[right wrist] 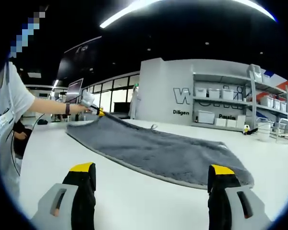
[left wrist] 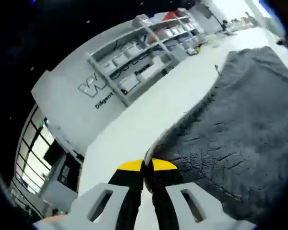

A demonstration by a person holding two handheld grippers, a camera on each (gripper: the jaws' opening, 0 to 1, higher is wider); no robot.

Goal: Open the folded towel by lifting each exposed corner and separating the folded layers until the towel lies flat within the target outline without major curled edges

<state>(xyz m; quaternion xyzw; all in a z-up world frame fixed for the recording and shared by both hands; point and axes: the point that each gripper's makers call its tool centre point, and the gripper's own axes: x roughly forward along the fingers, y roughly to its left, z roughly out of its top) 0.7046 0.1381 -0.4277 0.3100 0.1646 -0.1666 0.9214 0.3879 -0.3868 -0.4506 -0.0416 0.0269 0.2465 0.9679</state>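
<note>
Shelving: a white rack (right wrist: 230, 105) against the far wall carries rows of white bins (right wrist: 206, 117); what lies inside them cannot be told.
Towel: the grey towel (right wrist: 158, 151) lies spread along the white table (right wrist: 134, 206), its far-left corner raised off the surface.
Left gripper: seen in the right gripper view at the towel's lifted corner (right wrist: 97, 111), held out on a person's extended arm (right wrist: 48, 106). In its own view (left wrist: 145, 167) the yellow-tipped jaws are pressed together on the towel's edge (left wrist: 156, 141).
Right gripper: (right wrist: 151, 171) hovers low over the table just in front of the towel's near edge, jaws spread wide with nothing between them.
</note>
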